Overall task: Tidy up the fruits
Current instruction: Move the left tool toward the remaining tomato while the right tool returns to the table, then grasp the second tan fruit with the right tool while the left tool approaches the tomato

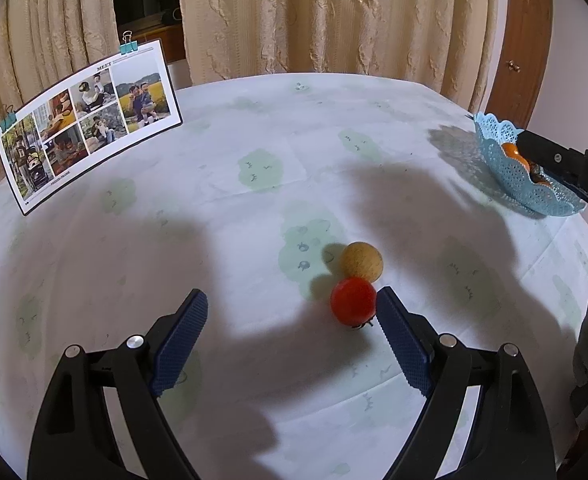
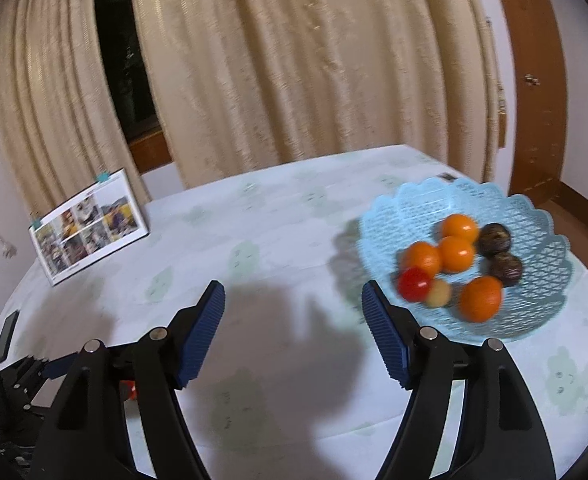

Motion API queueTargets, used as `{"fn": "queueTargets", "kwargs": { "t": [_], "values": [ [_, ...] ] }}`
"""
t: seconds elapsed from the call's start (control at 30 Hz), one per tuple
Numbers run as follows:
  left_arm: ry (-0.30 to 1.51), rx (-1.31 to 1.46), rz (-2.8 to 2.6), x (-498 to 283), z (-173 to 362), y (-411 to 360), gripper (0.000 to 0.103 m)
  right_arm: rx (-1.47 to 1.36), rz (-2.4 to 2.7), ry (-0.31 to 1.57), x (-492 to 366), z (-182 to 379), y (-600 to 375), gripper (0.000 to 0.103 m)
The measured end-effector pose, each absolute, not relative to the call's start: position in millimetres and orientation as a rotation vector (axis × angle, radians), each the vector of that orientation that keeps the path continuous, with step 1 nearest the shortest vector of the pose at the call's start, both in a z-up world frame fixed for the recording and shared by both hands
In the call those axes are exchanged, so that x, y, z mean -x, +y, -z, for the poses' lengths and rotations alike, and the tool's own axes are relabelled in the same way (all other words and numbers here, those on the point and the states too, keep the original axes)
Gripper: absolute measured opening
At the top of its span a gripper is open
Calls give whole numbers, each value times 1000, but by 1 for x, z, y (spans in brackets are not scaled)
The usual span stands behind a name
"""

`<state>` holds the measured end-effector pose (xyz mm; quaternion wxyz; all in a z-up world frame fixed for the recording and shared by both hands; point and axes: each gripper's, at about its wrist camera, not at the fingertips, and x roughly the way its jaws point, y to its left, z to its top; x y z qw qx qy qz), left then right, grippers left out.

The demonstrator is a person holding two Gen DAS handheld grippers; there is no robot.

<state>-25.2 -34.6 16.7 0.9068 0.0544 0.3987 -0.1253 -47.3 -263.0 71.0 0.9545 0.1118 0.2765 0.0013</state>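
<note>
Spreading wide over the tablecloth [image 1: 373, 128], the left gripper [image 1: 292, 312] is held with its jaws apart and nothing between the pads. A red tomato [image 1: 353, 301] lies just inside the right-hand fingertip [image 1: 389, 304], apparently touching or nearly touching it, well off the centre line of the jaws. A tan round fruit [image 1: 361, 261] rests against the far side of the tomato, the two in contact. This off-centre pose is judged to be an approach not yet squared up: the gripper would need to be shifted toward the tomato before closing, or the fruit may be nudged and rolled.

The right gripper [image 2: 294, 300] is likewise held parted and empty, hovering above bare cloth just beside the near-left rim of the blue lattice basket [image 2: 533, 320]. Collected in the basket are four orange fruits [image 2: 479, 299], two dark brown fruits [image 2: 493, 239], a second red tomato [image 2: 413, 283] and a pale fruit [image 2: 439, 293], clustered in the low centre, where the sloped wall is judged to hold them.

Ample open cloth is available around both loose fruits for an approach from any side. The basket stands near the right table edge; room remains on its far-right floor. A clipped photo sheet [image 1: 90, 128] stands at the far left edge, well apart from the working path. Curtains [image 1: 333, 16] hang behind the table.
</note>
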Motion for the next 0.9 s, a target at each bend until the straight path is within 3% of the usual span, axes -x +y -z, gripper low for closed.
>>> {"fn": "queueTargets", "kwargs": {
  "t": [0.67,0.9],
  "values": [
    [816,-76,224,35,-15,-9,85,-228,-257,782,20,-42,-199,73],
    [815,-60,211,36,-15,1,85,-200,-359,911,-2,-26,-158,48]
  ]
}}
